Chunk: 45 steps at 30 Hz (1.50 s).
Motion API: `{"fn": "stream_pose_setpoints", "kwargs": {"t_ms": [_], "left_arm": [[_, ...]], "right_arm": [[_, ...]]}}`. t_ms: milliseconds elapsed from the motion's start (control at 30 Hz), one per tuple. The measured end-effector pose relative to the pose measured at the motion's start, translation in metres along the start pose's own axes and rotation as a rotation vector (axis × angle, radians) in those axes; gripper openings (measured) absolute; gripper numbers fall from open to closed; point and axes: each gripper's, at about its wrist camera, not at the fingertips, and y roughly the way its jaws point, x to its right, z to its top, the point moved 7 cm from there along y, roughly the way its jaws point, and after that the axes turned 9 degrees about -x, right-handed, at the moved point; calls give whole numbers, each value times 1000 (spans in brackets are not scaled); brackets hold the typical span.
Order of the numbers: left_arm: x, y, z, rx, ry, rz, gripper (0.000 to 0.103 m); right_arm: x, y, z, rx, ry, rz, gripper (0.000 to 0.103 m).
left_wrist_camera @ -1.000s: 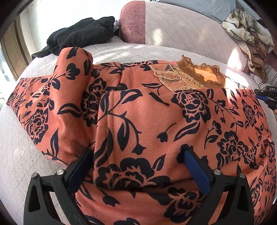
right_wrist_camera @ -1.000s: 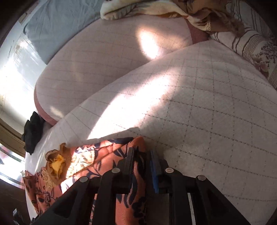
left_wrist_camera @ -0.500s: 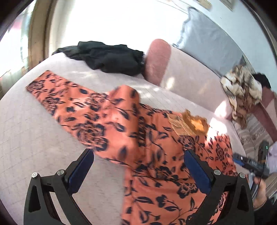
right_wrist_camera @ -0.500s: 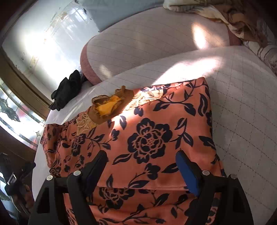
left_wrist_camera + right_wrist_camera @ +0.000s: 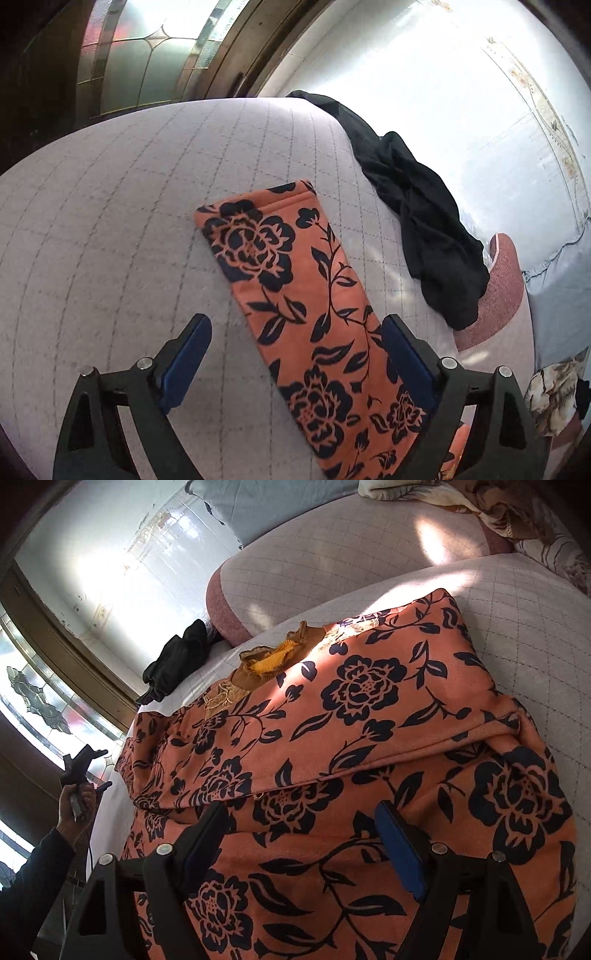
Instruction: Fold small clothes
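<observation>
An orange garment with dark floral print [image 5: 362,738] lies on the quilted sofa seat, its right side folded over the body, its yellow-brown collar [image 5: 273,661] toward the backrest. One sleeve [image 5: 295,295] lies stretched flat in the left wrist view. My left gripper [image 5: 295,354] is open and empty, hovering above the sleeve. It also shows small at the far left of the right wrist view [image 5: 86,771]. My right gripper [image 5: 306,842] is open and empty just above the garment's lower body.
A black garment [image 5: 417,221] lies bunched at the sofa's end by a pink-edged back cushion [image 5: 506,288]. A patterned beige cloth [image 5: 480,509] drapes over the backrest. A stained-glass window [image 5: 147,55] and wooden frame stand beyond the seat's edge [image 5: 110,122].
Both grippers have let go of the garment and lifted. The left one swung left along the sleeve toward the cuff. The right one opened after laying the right side over.
</observation>
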Motion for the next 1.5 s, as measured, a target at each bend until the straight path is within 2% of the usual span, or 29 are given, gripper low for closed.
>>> {"fn": "stream_pose_setpoints", "kwargs": {"t_ms": [67,200,233,267,300,333,367,400,467,533,633,767,833,900,1033,1100,1167,1233,1267,1300,1333,1367,1400,1433,1500], "left_arm": [[-8,12,3,-13,-29,26,91],[-7,14,10,23,-9,58,91],[-6,15,14,32,-10,67,88],[-6,17,16,33,-11,87,72],[-6,22,20,25,-8,124,49],[-9,25,23,24,-6,165,39],[-12,28,26,21,-8,198,13],[-17,30,29,8,-13,203,7],[-17,27,32,-3,-20,198,5],[-7,12,33,27,33,257,4],[38,-32,25,145,169,296,4],[142,-109,-19,297,391,202,4],[199,-144,-54,350,504,123,4],[254,-172,-99,365,604,22,4],[349,-189,-213,302,810,-162,4],[385,-175,-276,229,906,-229,4],[408,-144,-333,132,974,-252,6],[419,-95,-388,20,1035,-229,11],[416,-66,-410,-33,1076,-179,18],[403,-40,-431,-89,1105,-111,40],[387,-13,-443,-158,1124,-50,55],[370,7,-451,-219,1138,1,55],[350,19,-448,-243,1128,55,55],[331,21,-440,-233,1108,93,55],[298,4,-415,-209,1036,87,56]], "right_arm": [[2,3,0,6,7,1,84],[1,8,0,9,-7,-5,84],[1,7,0,12,-7,-2,84],[1,7,0,13,-6,2,84],[2,7,-1,13,-6,5,84],[3,7,-1,13,-4,8,84],[3,7,0,14,-2,11,84],[3,8,0,14,-4,11,84],[3,9,-1,14,-10,9,84],[3,10,-1,15,-13,9,84],[5,8,-2,23,-6,29,84],[7,6,-2,30,8,55,84],[8,5,-3,35,16,63,84],[9,2,-4,40,29,73,84],[13,-5,-5,46,69,100,84],[18,-8,-5,51,106,123,84],[22,-13,-5,59,145,146,84],[26,-18,-5,69,178,163,84],[28,-20,-4,73,193,171,84],[30,-23,-4,79,207,175,84],[33,-26,-4,88,220,178,85],[36,-30,-4,98,230,187,85],[37,-33,-2,108,241,194,86],[40,-37,-1,118,251,196,87],[45,-46,2,142,277,205,87]]}}
